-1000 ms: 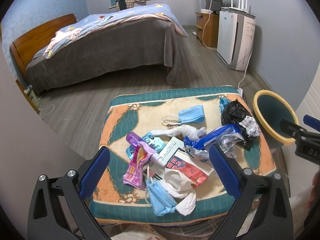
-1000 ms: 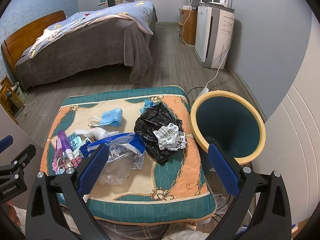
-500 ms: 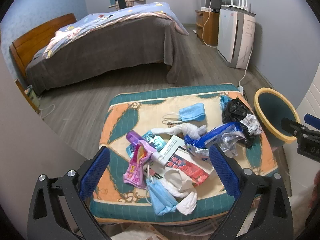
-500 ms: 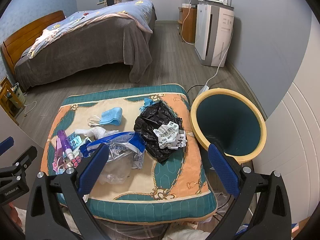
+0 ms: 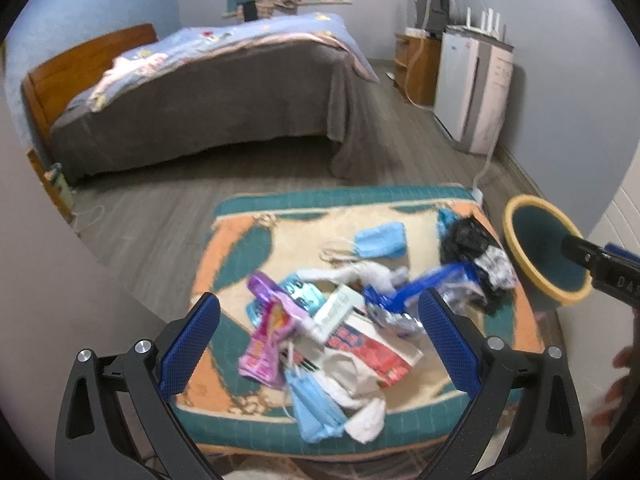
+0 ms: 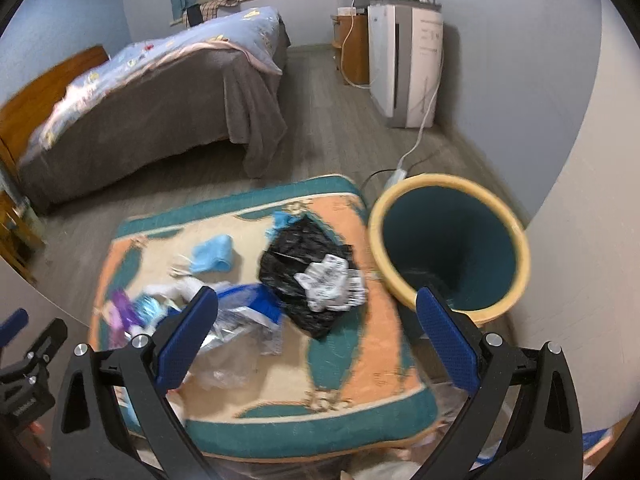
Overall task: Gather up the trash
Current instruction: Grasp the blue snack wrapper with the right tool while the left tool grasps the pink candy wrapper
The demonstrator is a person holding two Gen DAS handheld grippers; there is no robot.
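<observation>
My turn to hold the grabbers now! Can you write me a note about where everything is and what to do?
Left gripper: open, empty, over the near pile.
Right gripper: open, empty, between the black bag and the bin.
All the trash lies on the cushion: black bag, blue masks, wrappers, tissues.
Done: nothing grabbed yet; I cannot tell if the bin holds anything.
Left: pick up each piece and drop it in the bin.

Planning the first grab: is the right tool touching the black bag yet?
Apart. In the right wrist view the right tool is open, with bare cushion between it and the black bag.
</observation>
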